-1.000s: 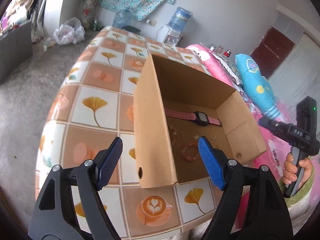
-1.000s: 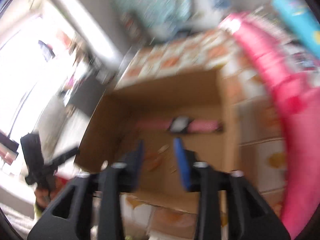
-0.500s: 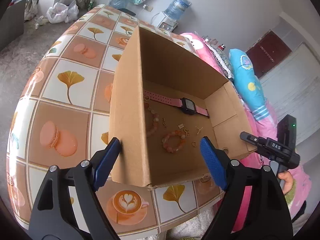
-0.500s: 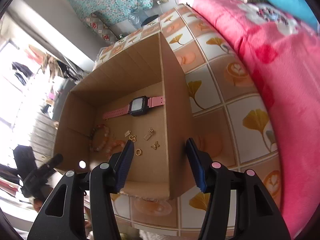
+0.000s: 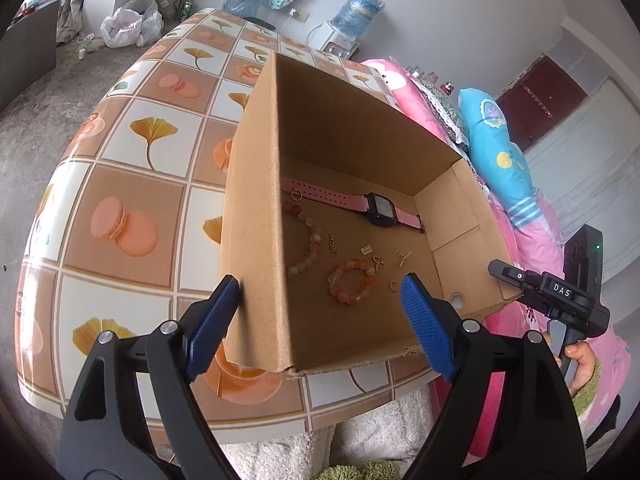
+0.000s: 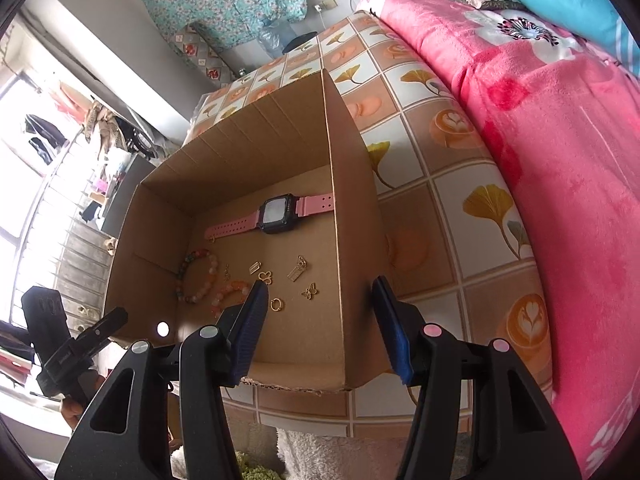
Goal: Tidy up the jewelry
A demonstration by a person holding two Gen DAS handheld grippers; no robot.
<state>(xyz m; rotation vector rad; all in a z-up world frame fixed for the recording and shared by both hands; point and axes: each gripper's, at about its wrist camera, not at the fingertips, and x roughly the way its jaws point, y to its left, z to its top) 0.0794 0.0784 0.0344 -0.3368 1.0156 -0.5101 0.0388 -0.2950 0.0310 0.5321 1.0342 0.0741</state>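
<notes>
An open cardboard box (image 5: 256, 216) (image 6: 352, 240) stands on the tiled table. Inside lie a pink watch (image 5: 378, 208) (image 6: 278, 214), two bead bracelets (image 5: 352, 286) (image 5: 308, 244) (image 6: 198, 276), and several small gold charms and rings (image 5: 378, 262) (image 6: 296, 272). My left gripper (image 5: 324, 320) is open and empty, its fingers straddling the box's left wall. My right gripper (image 6: 320, 328) is open and empty, straddling the box's right wall; its body shows in the left wrist view (image 5: 560, 292).
The table (image 5: 132, 184) has a patterned tile cloth with leaf and coffee prints. A pink blanket (image 6: 560, 140) lies along the right side of the table. A fluffy white rug (image 5: 372, 432) is below the near table edge. A water dispenser (image 5: 352, 20) stands at the back.
Both grippers have come closer to the box and now straddle its side walls. The right wrist view went from blurred to steady.
</notes>
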